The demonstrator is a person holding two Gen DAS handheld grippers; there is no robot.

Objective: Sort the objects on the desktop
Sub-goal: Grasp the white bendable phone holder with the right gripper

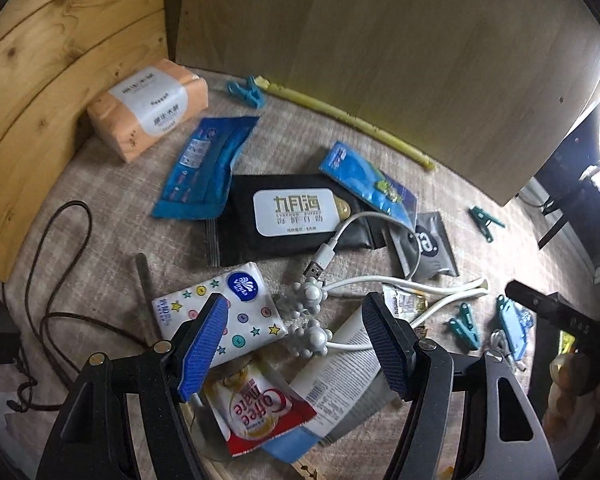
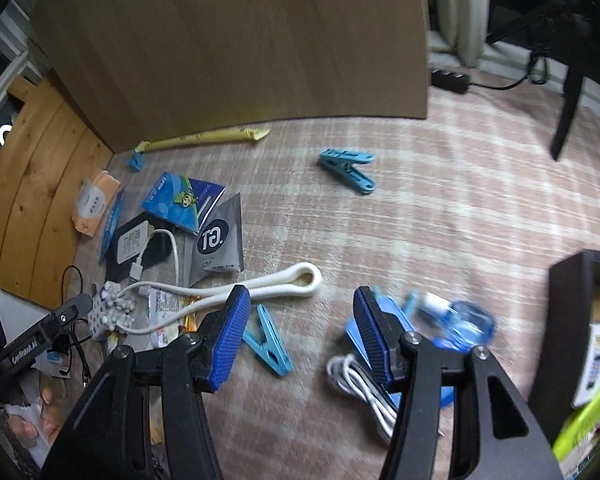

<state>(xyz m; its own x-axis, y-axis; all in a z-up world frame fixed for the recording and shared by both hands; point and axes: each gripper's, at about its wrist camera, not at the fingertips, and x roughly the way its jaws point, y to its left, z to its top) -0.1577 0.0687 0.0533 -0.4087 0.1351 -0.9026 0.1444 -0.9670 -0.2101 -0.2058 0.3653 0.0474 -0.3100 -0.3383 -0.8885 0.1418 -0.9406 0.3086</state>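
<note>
- Blue-padded, the left gripper points down over a pale checked surface with its fingers spread apart and nothing clamped between them.
- Below that gap lie a white star-printed tissue pack, a red and white creamer sachet and two knobbly white massager heads on a forked white handle.
- Further off, a black wet-wipe pouch with a white label lies under a white USB cable, between two blue foil packets; an orange tissue pack sits near a wooden panel.
- A long yellow stick lies along the foot of a tan board.
- From the right wrist, the right gripper hangs over the same surface, fingers released and empty.
- A light blue plastic clothespin lies just beside the left finger; a coiled white cable and a blurred clear blue object lie by the right one.
- Another blue clothespin lies well apart, and a grey sachet with a round dark logo rests beside the clutter.
- A dark box stands at the right edge.
</note>
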